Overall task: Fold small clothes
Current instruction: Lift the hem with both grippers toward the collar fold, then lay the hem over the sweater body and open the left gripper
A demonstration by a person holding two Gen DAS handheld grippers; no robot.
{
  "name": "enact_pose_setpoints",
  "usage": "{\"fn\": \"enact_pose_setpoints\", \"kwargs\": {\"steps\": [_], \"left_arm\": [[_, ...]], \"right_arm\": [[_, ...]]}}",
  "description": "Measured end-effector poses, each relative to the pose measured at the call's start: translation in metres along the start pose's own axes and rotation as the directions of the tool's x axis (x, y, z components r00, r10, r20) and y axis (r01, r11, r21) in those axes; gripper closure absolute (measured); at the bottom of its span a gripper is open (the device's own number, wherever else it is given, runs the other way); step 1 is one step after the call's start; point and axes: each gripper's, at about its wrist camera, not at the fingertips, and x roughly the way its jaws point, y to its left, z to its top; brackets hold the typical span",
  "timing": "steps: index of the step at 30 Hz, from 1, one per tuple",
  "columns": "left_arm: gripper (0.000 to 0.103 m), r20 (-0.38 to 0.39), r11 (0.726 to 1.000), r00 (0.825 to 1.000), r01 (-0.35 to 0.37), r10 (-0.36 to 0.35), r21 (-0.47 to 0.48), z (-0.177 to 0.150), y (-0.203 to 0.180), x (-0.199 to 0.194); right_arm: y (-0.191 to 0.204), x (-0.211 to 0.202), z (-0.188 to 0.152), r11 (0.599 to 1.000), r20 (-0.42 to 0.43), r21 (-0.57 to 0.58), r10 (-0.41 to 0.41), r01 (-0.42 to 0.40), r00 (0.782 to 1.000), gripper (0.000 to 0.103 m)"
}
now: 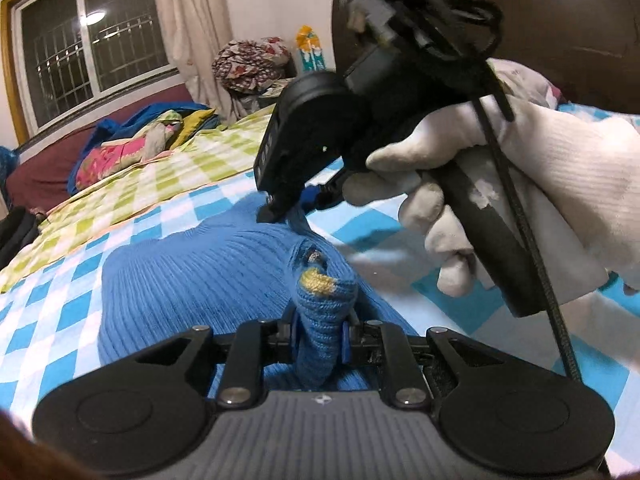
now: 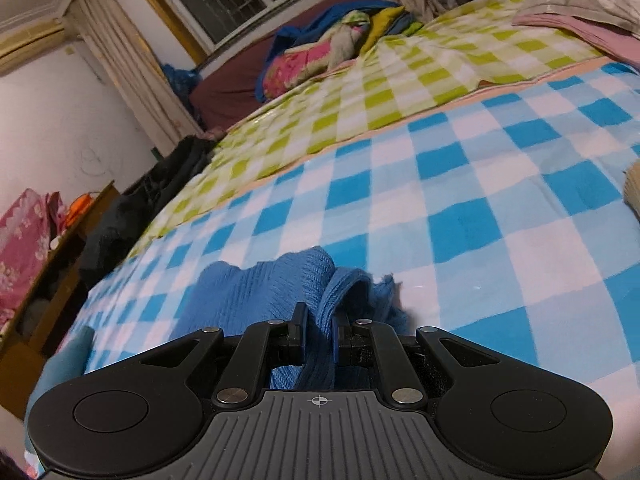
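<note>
A small blue knitted garment [image 1: 192,280] lies on the blue-and-white checked bedsheet [image 1: 60,304]. My left gripper [image 1: 320,332] is shut on a bunched blue edge with a yellow patch [image 1: 318,282]. My right gripper [image 2: 320,336] is shut on another fold of the same blue garment [image 2: 248,296]. In the left wrist view the right gripper [image 1: 280,210], held by a white-gloved hand [image 1: 520,184], pinches the garment's far edge, just beyond my left one.
A green-and-white checked sheet [image 2: 400,80] covers the far part of the bed. Colourful folded clothes [image 1: 132,144] lie near the window. A pink and grey pillow [image 2: 580,12] is at the far right. A wooden cabinet [image 2: 52,272] stands left of the bed.
</note>
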Motion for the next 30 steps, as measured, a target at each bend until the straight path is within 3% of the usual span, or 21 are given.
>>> {"fn": "enact_pose_setpoints", "kwargs": {"steps": [4, 8, 12, 17, 21, 25, 30], "left_arm": [[0.07, 0.008, 0.999, 1.0, 0.01, -0.01, 0.05, -0.005, -0.008, -0.005], [0.065, 0.011, 0.998, 0.999, 0.046, -0.046, 0.032, -0.005, -0.003, -0.013], [0.055, 0.011, 0.995, 0.995, 0.095, -0.095, -0.01, -0.01, 0.003, -0.025], [0.054, 0.004, 0.995, 0.996, 0.093, -0.093, -0.034, -0.018, 0.01, -0.043], [0.054, 0.004, 0.995, 0.998, 0.066, -0.066, -0.075, -0.02, 0.026, -0.055], [0.053, 0.017, 0.994, 1.0, 0.008, -0.006, -0.109, -0.022, 0.046, -0.065], [0.053, -0.004, 0.978, 1.0, -0.031, 0.031, -0.207, -0.024, 0.073, -0.055]], "right_arm": [[-0.007, 0.003, -0.007, 1.0, -0.034, -0.006, -0.013, 0.013, 0.999, 0.086], [-0.005, -0.005, -0.006, 1.0, -0.037, -0.01, -0.005, 0.004, 0.999, 0.082], [0.001, -0.019, -0.013, 0.999, -0.052, -0.023, 0.028, -0.03, 0.998, 0.067], [0.015, -0.03, -0.031, 0.995, -0.095, -0.089, 0.038, -0.047, 0.995, 0.056], [0.019, -0.031, -0.042, 0.994, -0.109, -0.098, 0.032, -0.043, 0.994, 0.056], [0.023, -0.035, -0.05, 0.991, -0.104, -0.13, -0.003, -0.011, 0.995, 0.085], [0.005, -0.064, -0.058, 0.998, -0.045, -0.049, 0.037, -0.039, 0.998, 0.089]]}}
